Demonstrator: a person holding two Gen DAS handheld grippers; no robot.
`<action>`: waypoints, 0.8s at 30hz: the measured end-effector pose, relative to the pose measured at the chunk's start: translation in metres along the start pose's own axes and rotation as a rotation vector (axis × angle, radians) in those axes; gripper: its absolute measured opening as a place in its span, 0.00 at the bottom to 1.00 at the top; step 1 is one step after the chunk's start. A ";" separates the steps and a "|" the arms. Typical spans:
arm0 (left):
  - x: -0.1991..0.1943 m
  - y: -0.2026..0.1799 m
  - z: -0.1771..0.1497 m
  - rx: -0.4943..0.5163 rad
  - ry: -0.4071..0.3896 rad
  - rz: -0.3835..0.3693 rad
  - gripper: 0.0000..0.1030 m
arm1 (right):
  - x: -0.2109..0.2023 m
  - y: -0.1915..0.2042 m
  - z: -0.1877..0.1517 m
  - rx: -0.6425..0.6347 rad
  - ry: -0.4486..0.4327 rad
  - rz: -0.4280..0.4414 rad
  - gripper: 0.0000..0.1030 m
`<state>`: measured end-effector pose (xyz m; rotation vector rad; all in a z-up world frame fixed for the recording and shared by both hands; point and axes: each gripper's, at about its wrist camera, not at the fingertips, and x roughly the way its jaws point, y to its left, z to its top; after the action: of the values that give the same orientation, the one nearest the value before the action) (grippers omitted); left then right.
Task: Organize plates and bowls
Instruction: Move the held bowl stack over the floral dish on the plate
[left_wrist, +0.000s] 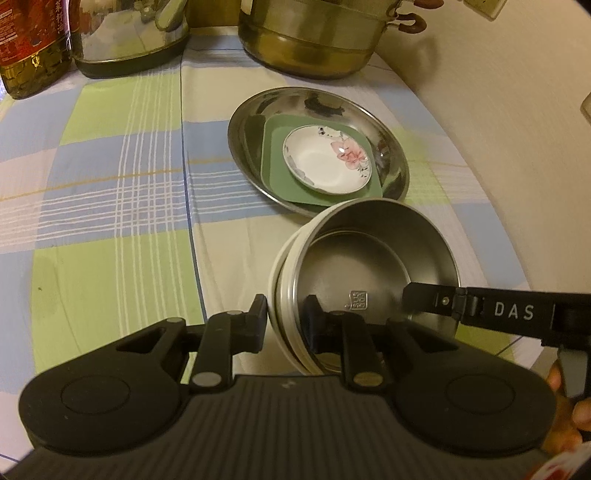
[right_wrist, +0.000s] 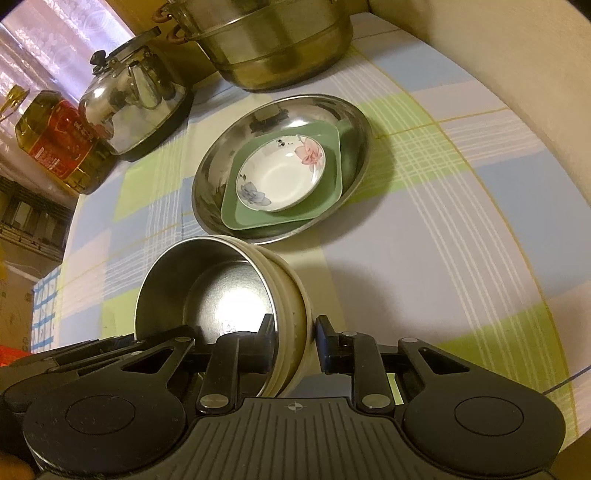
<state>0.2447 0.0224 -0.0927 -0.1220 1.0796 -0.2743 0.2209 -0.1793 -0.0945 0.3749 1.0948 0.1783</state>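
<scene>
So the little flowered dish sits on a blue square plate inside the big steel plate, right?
Not quite: the square plate is green, not blue. The flowered dish does sit on it, and both lie inside the big steel plate. The right wrist view shows the colour clearly.

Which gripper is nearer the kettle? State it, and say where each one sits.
Left. The left gripper clamps the bowl by its rim on the side toward the kettle. The right gripper clamps the opposite rim, with the bowl between it and the kettle.
</scene>
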 end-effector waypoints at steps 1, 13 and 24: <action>-0.002 0.000 0.001 0.000 -0.001 -0.005 0.18 | -0.002 0.001 0.001 -0.002 -0.001 -0.001 0.22; -0.019 -0.006 0.025 0.006 -0.048 -0.036 0.18 | -0.029 0.012 0.024 -0.025 -0.046 -0.007 0.22; -0.015 -0.012 0.065 0.024 -0.089 -0.034 0.18 | -0.030 0.015 0.061 -0.018 -0.083 0.002 0.22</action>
<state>0.2936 0.0132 -0.0466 -0.1302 0.9867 -0.3096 0.2625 -0.1876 -0.0387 0.3638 1.0105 0.1727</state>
